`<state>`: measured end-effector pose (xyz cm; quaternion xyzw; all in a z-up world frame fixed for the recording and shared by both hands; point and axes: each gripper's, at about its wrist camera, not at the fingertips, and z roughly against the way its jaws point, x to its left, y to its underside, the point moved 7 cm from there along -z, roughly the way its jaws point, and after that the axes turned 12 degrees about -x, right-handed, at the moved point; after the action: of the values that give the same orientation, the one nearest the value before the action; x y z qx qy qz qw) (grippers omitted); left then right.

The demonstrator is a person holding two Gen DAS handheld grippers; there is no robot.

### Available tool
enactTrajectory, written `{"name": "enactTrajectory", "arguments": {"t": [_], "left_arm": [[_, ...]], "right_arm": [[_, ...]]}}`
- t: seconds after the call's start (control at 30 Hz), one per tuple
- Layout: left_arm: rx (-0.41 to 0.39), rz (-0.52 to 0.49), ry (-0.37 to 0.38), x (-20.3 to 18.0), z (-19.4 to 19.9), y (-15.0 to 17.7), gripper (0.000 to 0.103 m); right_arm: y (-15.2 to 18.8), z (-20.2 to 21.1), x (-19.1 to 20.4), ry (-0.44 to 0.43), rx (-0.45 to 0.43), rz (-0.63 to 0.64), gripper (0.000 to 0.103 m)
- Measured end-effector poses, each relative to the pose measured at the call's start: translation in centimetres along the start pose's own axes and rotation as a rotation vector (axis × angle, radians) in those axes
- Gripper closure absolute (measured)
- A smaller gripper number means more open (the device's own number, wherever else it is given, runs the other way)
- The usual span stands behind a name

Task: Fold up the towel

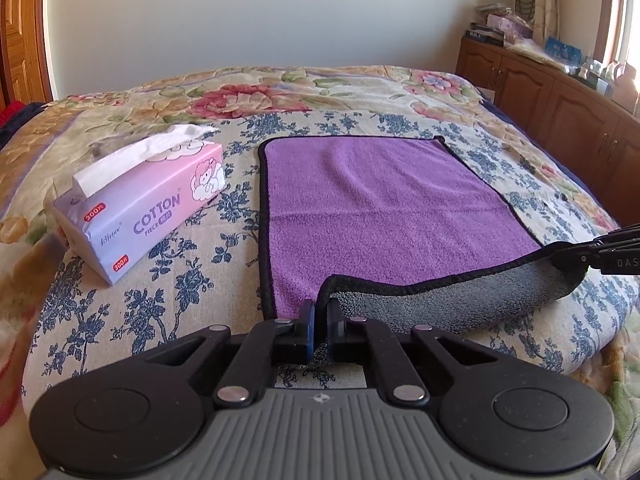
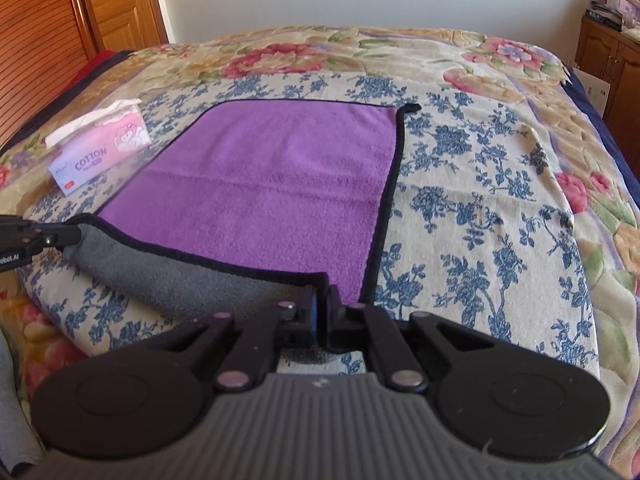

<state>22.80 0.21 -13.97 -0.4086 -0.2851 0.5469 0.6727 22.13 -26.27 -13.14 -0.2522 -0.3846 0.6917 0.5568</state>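
A purple towel (image 1: 376, 204) with a black hem and a grey underside lies spread on the floral bed. It also shows in the right wrist view (image 2: 272, 184). My left gripper (image 1: 321, 312) is shut on the towel's near left corner, lifted slightly. My right gripper (image 2: 323, 300) is shut on the near right corner. The near edge is turned up between them, so the grey underside (image 1: 460, 300) shows. The right gripper shows in the left wrist view (image 1: 576, 258), and the left gripper in the right wrist view (image 2: 68, 236).
A pink tissue pack (image 1: 140, 204) lies on the bed left of the towel. The floral bedspread (image 2: 480, 184) reaches right. Wooden cabinets (image 1: 560, 108) with clutter stand at the right wall. A wooden door (image 2: 116, 4) is at the left.
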Motion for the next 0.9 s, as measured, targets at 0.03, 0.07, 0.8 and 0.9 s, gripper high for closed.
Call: {"name": "enactTrajectory", "arguments": {"t": [0.03, 0.07, 0.8, 0.9], "left_arm": [[-0.004, 0.001, 0.001, 0.0, 0.1, -0.1, 0.097], [-0.008, 0.003, 0.002, -0.1, 0.2, -0.2, 0.097], [-0.077, 0.02, 0.005, 0.0, 0.9, -1.8, 0.097], [-0.081, 0.015, 0.006, -0.1, 0.8, -2.0, 0.097]], "right_arm": [[-0.1, 0.0, 0.0, 0.0, -0.005, 0.001, 0.098], [-0.2, 0.1, 0.0, -0.002, -0.01, 0.0, 0.099], [-2.1, 0.6, 0.2, 0.001, -0.103, 0.029, 0.099], [-2.6, 0.7, 0.3, -0.001, -0.117, 0.039, 0.099]]}}
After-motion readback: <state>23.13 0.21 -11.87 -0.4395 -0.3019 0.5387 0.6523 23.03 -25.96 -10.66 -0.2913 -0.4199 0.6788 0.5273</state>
